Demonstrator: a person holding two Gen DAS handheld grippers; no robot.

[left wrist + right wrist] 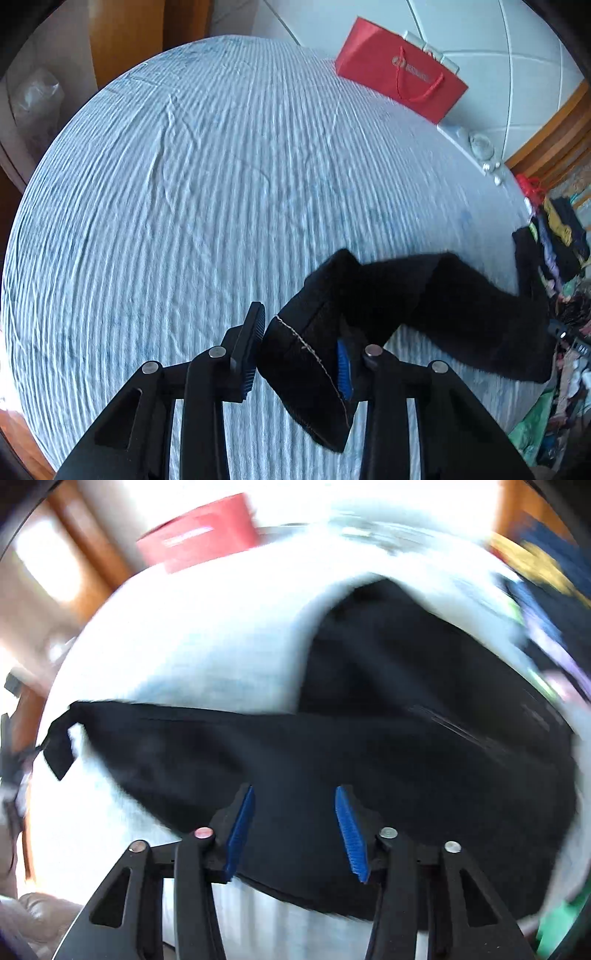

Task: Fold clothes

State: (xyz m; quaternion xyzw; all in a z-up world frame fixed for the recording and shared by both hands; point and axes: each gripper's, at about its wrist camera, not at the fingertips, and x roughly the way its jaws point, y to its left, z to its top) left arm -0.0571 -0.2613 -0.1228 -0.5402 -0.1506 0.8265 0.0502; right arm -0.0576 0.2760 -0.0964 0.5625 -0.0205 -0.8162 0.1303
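Observation:
A black garment (443, 295) stretches across the light blue striped bed sheet (184, 184), one end raised toward my left gripper (299, 332). Its stitched hem fills the gap between the pads, touching both, so the left gripper is shut on it. In the blurred right wrist view the same black garment (406, 701) spreads wide over the sheet (203, 646). My right gripper (295, 790) hangs above it with its blue pads apart; the dark cloth shows behind the gap, and nothing is pinched.
A red paper bag (399, 74) stands at the bed's far edge against a white wall, also seen as the red bag (203, 531). A heap of mixed clothes (561, 240) lies off the right side. Small clear items (480, 146) sit near the far right corner.

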